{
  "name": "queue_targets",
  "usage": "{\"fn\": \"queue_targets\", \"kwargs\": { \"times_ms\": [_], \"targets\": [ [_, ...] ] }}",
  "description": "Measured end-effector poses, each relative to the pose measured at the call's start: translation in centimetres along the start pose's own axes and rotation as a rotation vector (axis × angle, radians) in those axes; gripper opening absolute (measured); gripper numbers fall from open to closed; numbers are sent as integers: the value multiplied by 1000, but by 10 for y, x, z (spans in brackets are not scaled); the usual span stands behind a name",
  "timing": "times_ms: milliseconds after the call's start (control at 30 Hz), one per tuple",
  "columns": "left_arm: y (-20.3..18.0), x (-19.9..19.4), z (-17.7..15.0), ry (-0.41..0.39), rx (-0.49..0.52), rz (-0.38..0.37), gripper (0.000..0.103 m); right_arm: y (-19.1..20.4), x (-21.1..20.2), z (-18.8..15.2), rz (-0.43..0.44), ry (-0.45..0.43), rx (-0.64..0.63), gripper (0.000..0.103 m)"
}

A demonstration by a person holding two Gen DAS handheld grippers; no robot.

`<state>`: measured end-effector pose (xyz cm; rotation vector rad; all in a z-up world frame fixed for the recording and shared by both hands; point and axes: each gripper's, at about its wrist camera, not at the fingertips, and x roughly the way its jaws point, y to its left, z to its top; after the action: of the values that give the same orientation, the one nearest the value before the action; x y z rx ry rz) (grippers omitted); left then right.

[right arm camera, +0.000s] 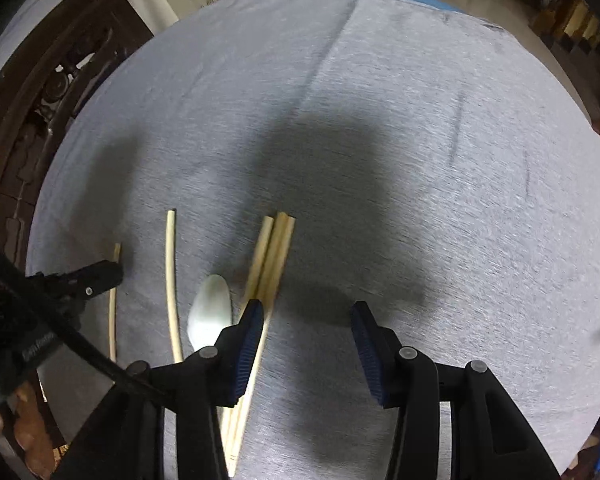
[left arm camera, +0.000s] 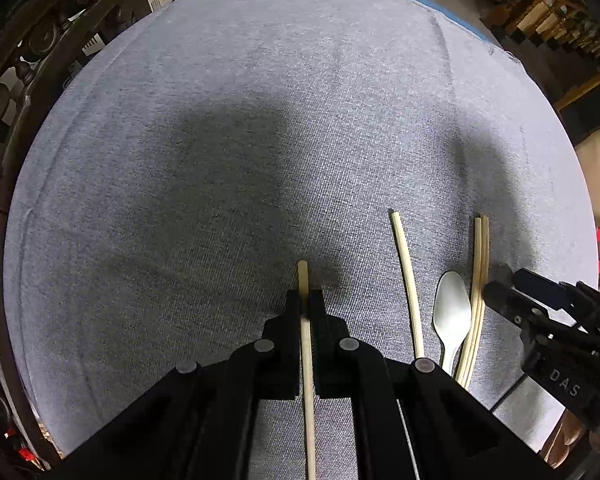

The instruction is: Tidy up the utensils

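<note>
Jaws of the left gripper (left arm camera: 305,300) are closed narrowly on a single pale chopstick (left arm camera: 309,368), which runs lengthwise between the two black fingers and projects a little beyond their tips; jaws of the right gripper (right arm camera: 308,312) stand wide apart with nothing between their blue-ribbed pads (right arm camera: 249,344). All utensils lie on a round table covered by a grey cloth (left arm camera: 260,140). To the right of the held chopstick, in the left wrist view, a lone chopstick (left arm camera: 408,284) lies apart, then a white spoon (left arm camera: 452,312) with its bowl pointing away from the camera, then a bundle of chopsticks (left arm camera: 478,300) just beside the spoon. In the right wrist view the bundle (right arm camera: 270,256) shows three sticks side by side, passing beneath the left-hand finger of the right gripper; whether that finger touches them cannot be told. Dark carved wooden furniture (right arm camera: 40,100) borders the table.
</note>
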<state>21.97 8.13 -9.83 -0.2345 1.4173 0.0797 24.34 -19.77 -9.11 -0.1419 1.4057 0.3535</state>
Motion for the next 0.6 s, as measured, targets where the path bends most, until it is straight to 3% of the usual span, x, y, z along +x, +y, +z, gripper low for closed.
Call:
{"fn": "queue_targets", "kwargs": {
  "times_ms": [267,467,600],
  "targets": [
    [11,-7,-4,-5,-1,-25,6,16,4,7,-33,11,-1,48],
    [14,-5,-5,-10,4,-5,6,-3,3,0,-29,9,17,49],
    [-1,-6,-6,-11,1,1,6,4,8,7,-30,12,12,48]
  ]
}}
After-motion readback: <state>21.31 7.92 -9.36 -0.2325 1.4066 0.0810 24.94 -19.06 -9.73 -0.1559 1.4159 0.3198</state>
